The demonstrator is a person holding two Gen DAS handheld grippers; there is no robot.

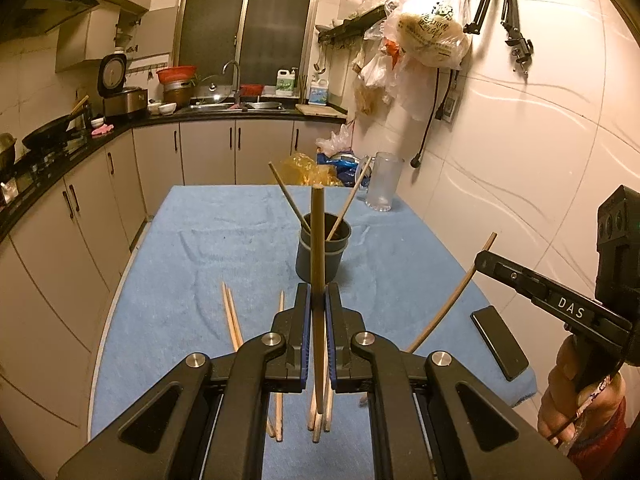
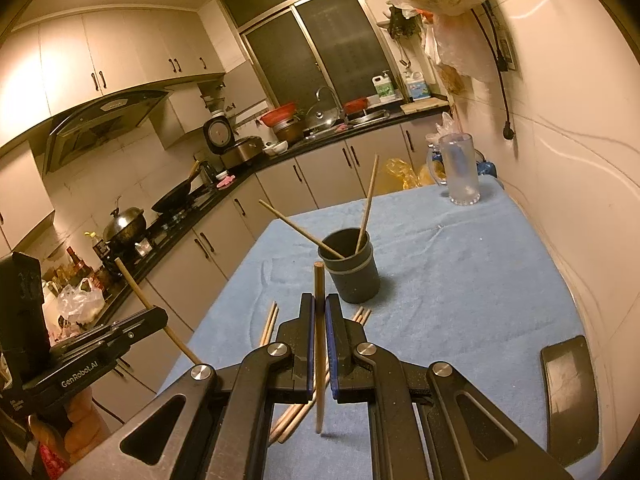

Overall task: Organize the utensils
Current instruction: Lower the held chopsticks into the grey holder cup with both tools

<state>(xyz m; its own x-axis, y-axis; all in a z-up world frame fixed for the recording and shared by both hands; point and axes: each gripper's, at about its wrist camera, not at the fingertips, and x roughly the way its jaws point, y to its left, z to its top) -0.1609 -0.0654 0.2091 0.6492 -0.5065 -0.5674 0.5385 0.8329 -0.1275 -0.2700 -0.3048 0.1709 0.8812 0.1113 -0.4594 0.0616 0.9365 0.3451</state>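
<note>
A dark grey cup [image 1: 323,254] [image 2: 354,270] stands on the blue cloth with two wooden chopsticks [image 1: 289,198] [image 2: 367,204] leaning out of it. My left gripper [image 1: 318,296] is shut on an upright chopstick [image 1: 318,248], just in front of the cup. My right gripper [image 2: 319,306] is shut on another upright chopstick [image 2: 319,284], a little nearer than the cup and to its left. Each gripper also shows in the other view, the right gripper [image 1: 486,258] with its chopstick [image 1: 452,300], the left gripper [image 2: 158,314] with its own [image 2: 134,284]. Several loose chopsticks [image 1: 232,316] [image 2: 269,322] lie on the cloth below the grippers.
A black phone [image 1: 500,342] [image 2: 570,396] lies near the table's right edge. A clear glass mug [image 1: 384,186] [image 2: 460,174] stands at the far right corner. The table's blue cloth [image 1: 192,248] [image 2: 460,264] meets the tiled wall on the right; kitchen counters run along the left.
</note>
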